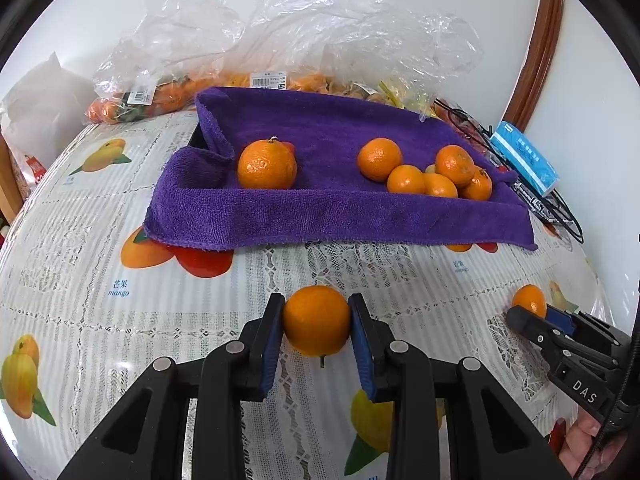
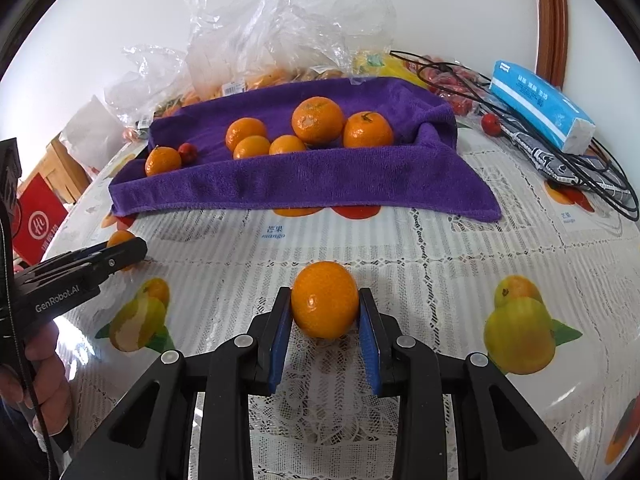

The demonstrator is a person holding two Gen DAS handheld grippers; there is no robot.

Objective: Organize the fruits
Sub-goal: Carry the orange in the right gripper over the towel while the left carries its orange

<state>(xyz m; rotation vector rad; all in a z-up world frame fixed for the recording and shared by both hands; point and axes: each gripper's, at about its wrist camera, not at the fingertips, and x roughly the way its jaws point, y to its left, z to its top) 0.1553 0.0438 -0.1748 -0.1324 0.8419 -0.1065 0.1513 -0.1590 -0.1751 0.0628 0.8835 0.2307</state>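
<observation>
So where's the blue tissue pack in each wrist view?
Left wrist: blue tissue pack at the right edge, just right of the purple towel.
Right wrist: the pack sits upper right, beyond the towel's right corner.
Shared landmark: the purple towel.

The left gripper (image 1: 317, 320) has a mandarin (image 1: 316, 319) clamped between its blue pads, low over the fruit-print tablecloth (image 1: 80, 288). Off to the right, the right gripper (image 1: 532, 312) is at another mandarin (image 1: 530, 300), though its grip is hidden. Beyond, a purple towel (image 1: 320, 216) holds one lone mandarin (image 1: 267, 164) at left and a cluster of mandarins (image 1: 432, 172) at right, with plastic bags of fruit (image 1: 168, 80) behind.
</observation>
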